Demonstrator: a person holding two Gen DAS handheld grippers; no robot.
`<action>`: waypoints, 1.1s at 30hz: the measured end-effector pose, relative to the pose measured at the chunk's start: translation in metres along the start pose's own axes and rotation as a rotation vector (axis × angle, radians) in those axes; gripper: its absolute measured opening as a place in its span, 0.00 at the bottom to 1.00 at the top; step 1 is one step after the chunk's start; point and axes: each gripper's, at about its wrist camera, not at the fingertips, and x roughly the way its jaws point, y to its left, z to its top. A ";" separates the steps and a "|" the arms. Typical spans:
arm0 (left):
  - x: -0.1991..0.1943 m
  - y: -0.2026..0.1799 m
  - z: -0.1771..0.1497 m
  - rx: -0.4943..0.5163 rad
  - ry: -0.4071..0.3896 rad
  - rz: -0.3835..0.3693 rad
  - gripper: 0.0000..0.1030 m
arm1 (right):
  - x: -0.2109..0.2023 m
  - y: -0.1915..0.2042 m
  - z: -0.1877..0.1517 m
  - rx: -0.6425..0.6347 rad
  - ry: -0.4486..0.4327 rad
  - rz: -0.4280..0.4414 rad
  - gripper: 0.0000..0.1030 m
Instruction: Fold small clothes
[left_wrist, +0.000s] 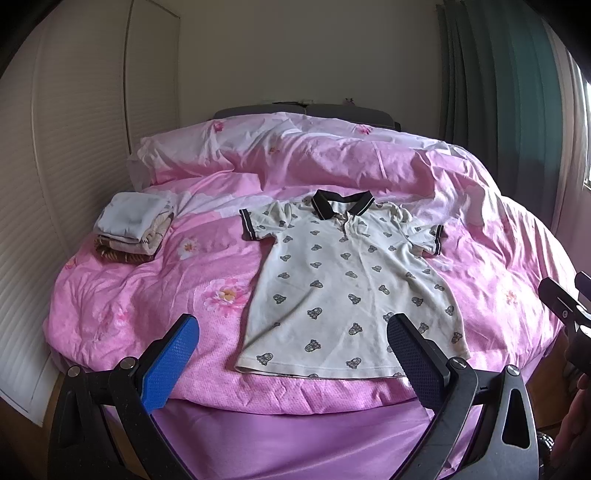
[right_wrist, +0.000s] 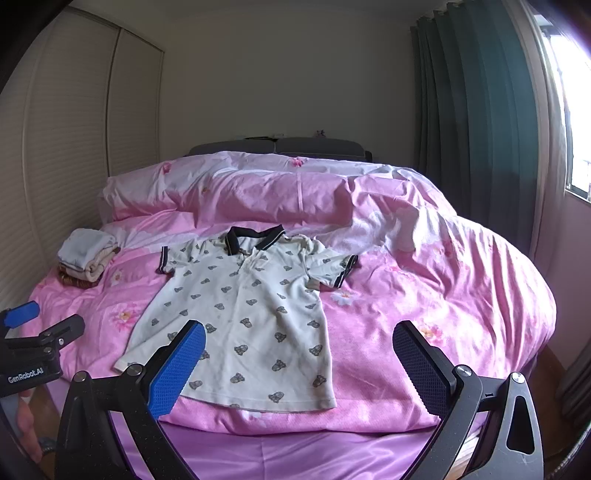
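A small white polo shirt (left_wrist: 343, 280) with a dark collar and grey printed figures lies flat, face up, on the pink duvet (left_wrist: 140, 310), hem toward me. It also shows in the right wrist view (right_wrist: 247, 314). My left gripper (left_wrist: 293, 332) is open and empty, held above the bed's near edge in front of the shirt's hem. My right gripper (right_wrist: 299, 343) is open and empty, held off the near edge by the shirt's lower right corner. The left gripper also shows at the left edge of the right wrist view (right_wrist: 33, 328).
A stack of folded clothes (left_wrist: 131, 229) sits on the bed's left side, also seen in the right wrist view (right_wrist: 86, 260). Pink pillows (left_wrist: 258, 147) lie at the head. A slatted wardrobe (left_wrist: 74, 129) stands left, green curtains (right_wrist: 480, 122) and a window right.
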 end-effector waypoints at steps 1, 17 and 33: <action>0.000 0.000 -0.001 0.001 -0.001 0.000 1.00 | 0.000 0.000 0.000 0.001 0.001 0.000 1.00; 0.000 -0.002 -0.003 0.004 -0.003 0.004 1.00 | 0.000 -0.001 0.000 0.002 0.000 0.000 1.00; -0.001 -0.003 -0.003 0.007 -0.001 0.007 1.00 | 0.000 -0.001 0.001 0.004 0.002 0.001 1.00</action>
